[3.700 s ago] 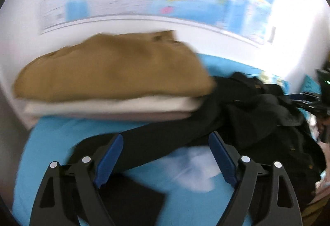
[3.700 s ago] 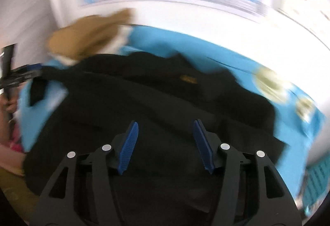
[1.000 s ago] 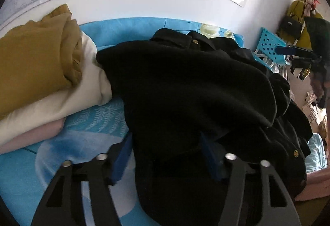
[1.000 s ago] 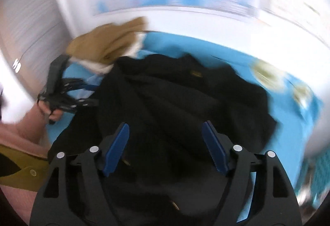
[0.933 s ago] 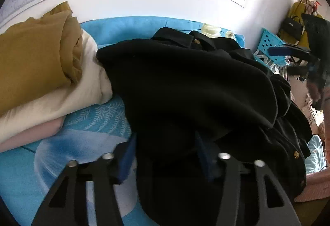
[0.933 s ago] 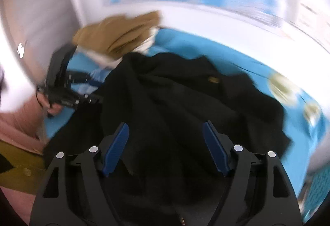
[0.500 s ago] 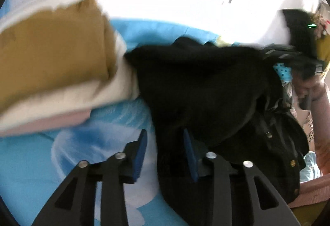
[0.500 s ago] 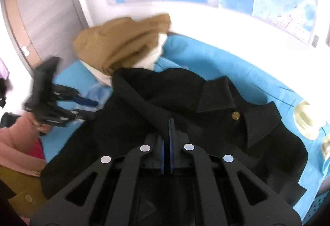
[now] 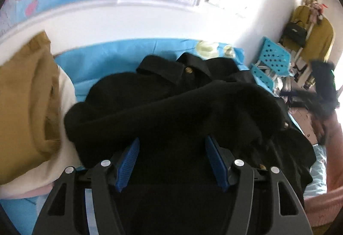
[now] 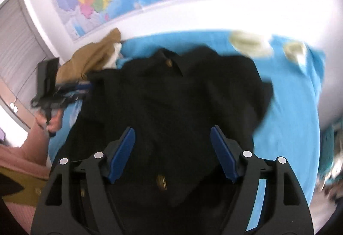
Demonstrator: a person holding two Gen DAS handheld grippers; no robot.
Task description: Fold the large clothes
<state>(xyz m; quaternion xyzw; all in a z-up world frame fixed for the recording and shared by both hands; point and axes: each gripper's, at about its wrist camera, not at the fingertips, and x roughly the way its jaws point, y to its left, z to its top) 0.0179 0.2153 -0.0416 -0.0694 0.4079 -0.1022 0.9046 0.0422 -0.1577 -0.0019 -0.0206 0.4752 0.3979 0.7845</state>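
Both grippers, left (image 9: 171,155) and right (image 10: 172,149), I now find released wide and empty over the coat (image 9: 171,110), bunched, fold unfinished.

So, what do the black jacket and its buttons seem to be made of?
The black jacket looks like thick, matte woven cloth, perhaps wool: it holds soft, rounded folds and shows no shine. Its button at the collar looks like gold-coloured metal, since it glints, though plastic with a metallic finish is possible.

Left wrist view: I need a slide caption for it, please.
Open left gripper over a rumpled black coat on the blue bed.
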